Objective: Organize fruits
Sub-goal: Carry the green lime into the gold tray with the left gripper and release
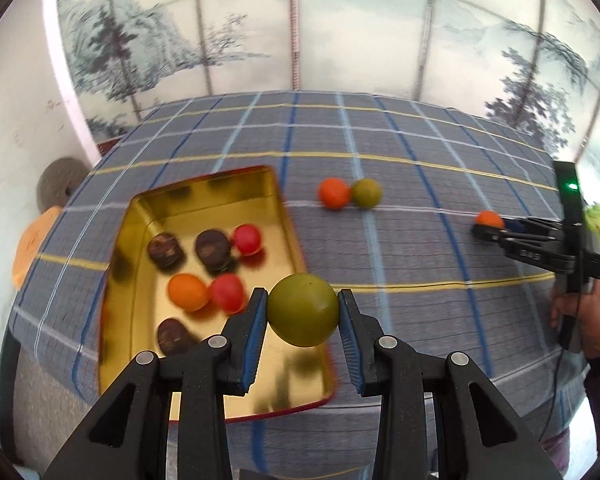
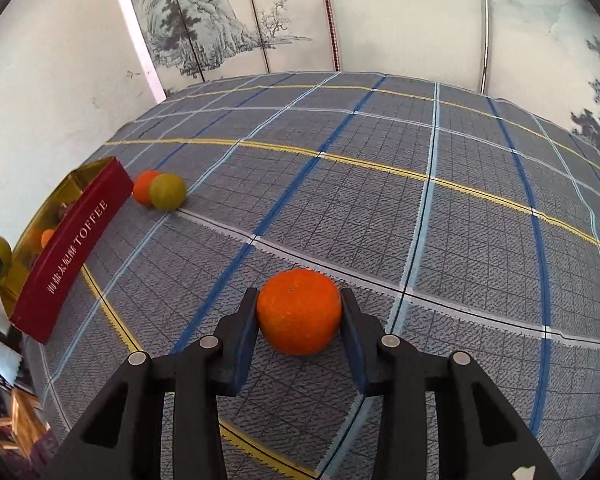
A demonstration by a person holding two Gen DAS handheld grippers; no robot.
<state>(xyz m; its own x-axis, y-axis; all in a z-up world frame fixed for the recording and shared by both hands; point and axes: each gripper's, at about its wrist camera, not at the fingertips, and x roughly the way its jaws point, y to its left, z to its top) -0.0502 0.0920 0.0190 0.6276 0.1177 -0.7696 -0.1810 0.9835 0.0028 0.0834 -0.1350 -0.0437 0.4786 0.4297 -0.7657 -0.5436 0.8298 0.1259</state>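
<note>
The green fruit (image 1: pixel 303 309) sits pinched between the pads of the left gripper (image 1: pixel 303 312), above the gold tin's (image 1: pixel 140 216) near corner. The right gripper (image 2: pixel 300 312) clamps an orange (image 2: pixel 299 311) resting on the plaid cloth (image 2: pixel 420 220). Only the left view shows the tin's contents; the right view shows its red wall at nine o'clock. A painted screen (image 2: pixel 220 40) stands behind.

A grey tablecloth (image 2: pixel 380 184) checked in blue, white and yellow is seen, with a gold-lined red tin (image 2: pixel 76 240) at nine o'clock holding red, orange and brown fruits.
</note>
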